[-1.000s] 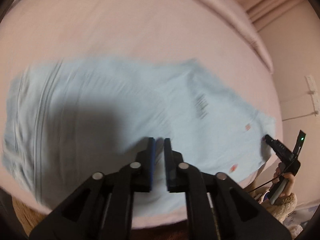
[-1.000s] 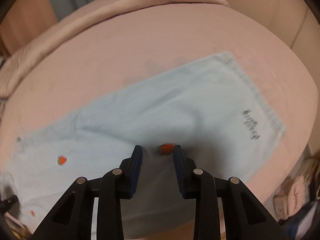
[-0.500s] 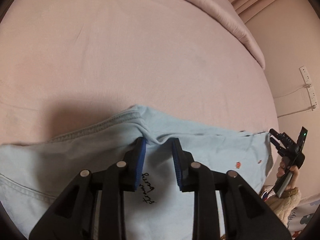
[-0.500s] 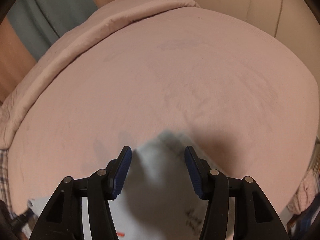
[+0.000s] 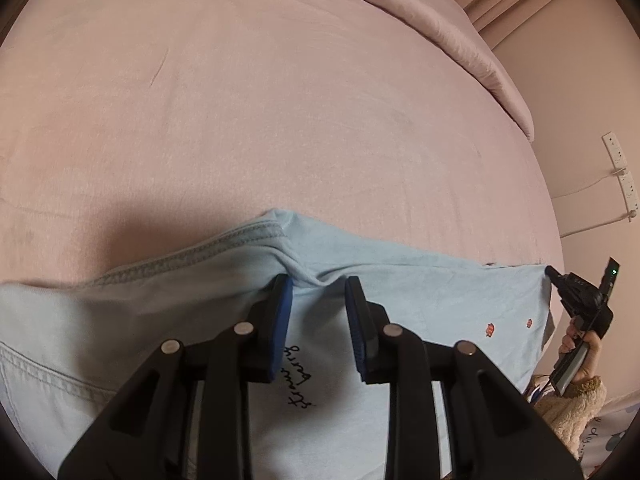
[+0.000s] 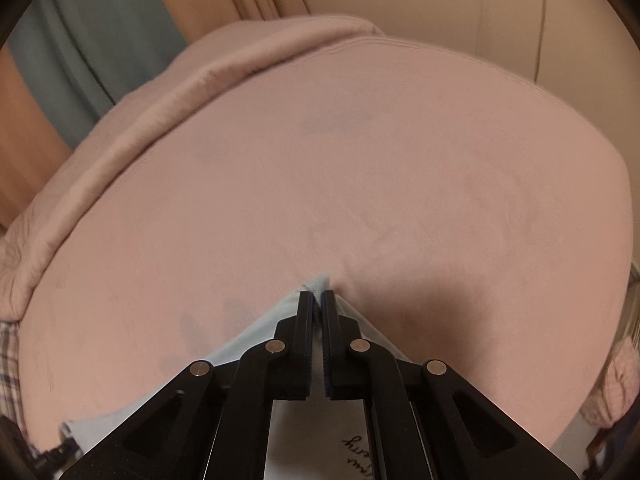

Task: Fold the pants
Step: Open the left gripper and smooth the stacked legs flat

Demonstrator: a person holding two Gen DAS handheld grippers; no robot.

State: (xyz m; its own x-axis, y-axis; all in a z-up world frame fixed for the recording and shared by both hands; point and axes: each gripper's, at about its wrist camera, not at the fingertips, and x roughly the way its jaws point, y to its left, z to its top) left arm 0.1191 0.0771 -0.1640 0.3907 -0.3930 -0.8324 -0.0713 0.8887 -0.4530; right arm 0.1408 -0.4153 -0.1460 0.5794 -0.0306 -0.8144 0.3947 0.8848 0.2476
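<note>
Gripped for a fold: right gripper (image 6: 317, 300) clamped on the pale-blue pants' (image 5: 400, 304) corner, left gripper (image 5: 318, 292) parted, astride a hem-side ridge, unpinched. Called next, probably, for closing left, then lifting both corners together.

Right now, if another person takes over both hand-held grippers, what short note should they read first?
Right hand-held gripper: shut on a corner of the light blue denim pants.
Left hand-held gripper: part open, its pads astride a raised wrinkle near the stitched hem, not pinching it.
The pants lie flat at the near edge of the pink bed sheet.
Left: close the left gripper, then make the fold.
</note>
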